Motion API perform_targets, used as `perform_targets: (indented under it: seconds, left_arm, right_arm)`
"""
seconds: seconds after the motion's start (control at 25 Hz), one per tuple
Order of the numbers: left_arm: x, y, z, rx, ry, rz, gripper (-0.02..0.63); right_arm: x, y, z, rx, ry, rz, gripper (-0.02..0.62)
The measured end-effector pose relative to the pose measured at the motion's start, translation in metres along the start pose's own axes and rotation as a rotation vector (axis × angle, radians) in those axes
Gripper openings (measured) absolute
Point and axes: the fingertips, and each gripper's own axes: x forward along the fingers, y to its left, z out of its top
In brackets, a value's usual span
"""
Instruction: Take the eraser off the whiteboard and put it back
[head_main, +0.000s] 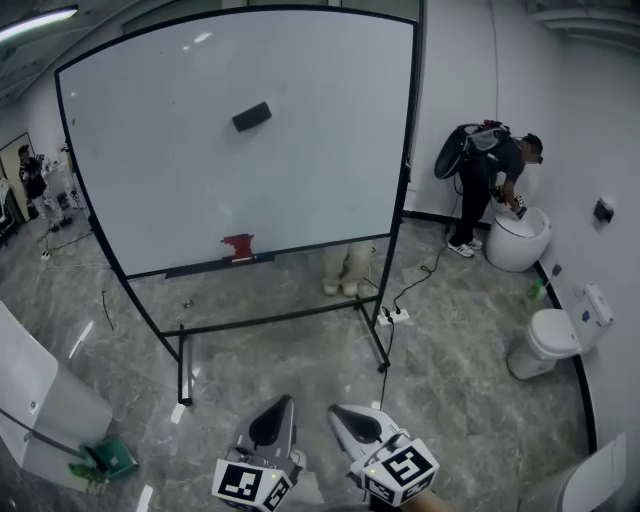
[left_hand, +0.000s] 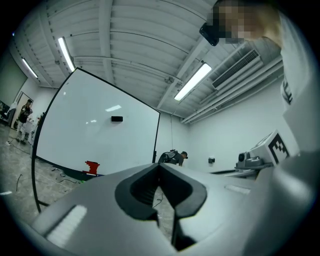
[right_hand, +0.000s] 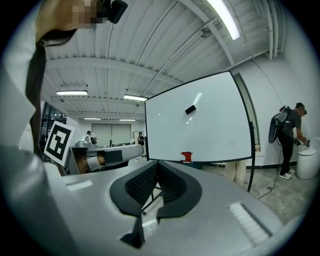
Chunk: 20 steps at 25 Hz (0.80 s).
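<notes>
Head view shows the eraser (head_main: 251, 116) stuck high on the whiteboard (head_main: 140, 170), with the left gripper (head_main: 283, 401) and right gripper (head_main: 340, 411) low, well apart from it. Left gripper view alone shows a ceiling vent (left_hand: 240, 70); jaws clenched, empty. Right gripper view: jaws clenched, empty.

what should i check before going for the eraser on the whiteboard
1. Eraser on the whiteboard: ok, it sits on the upper middle of the board.
2. Left gripper empty: ok, nothing between its jaws.
3. Right gripper empty: ok, nothing between its jaws.
4. Jaws open for a grasp: not ok, both grippers are shut.
5. Close enough to the board: not ok, both grippers are well short of it, with open floor between.
6. Floor path: not ok, a power strip and its cable lie by the stand's right foot.
</notes>
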Motion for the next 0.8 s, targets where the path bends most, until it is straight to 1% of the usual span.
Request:
perform_targets:
  seconds: [0.24,0.4,0.56,0.72,0.8]
  left_arm:
    - [0.053,0.058,0.005,0.027,-0.01,-0.018,0.0]
    - [0.088,0.093,0.017,0.038,-0.022,-0.045,0.0]
    - [0.119,0.124,0.029,0.091,-0.049,-0.081,0.0]
    - [0.143,0.155,0.034,0.139,-0.054,-0.071,0.0]
    - [0.157,0.167,0.038,0.16,-0.065,-0.067,0.02]
  right_arm:
    - [0.065,-0.033,0.02,-0.02,-0.017,-0.016,0.002]
    - [0.112,-0.053,0.035,-0.029,-0.03,-0.026,0.002]
    - [0.153,-0.07,0.047,-0.03,-0.045,-0.037,0.002]
    - [0.184,-0.079,0.047,-0.013,-0.032,-0.034,0.002]
    - [0.195,-0.087,0.046,-0.008,-0.02,-0.035,0.002]
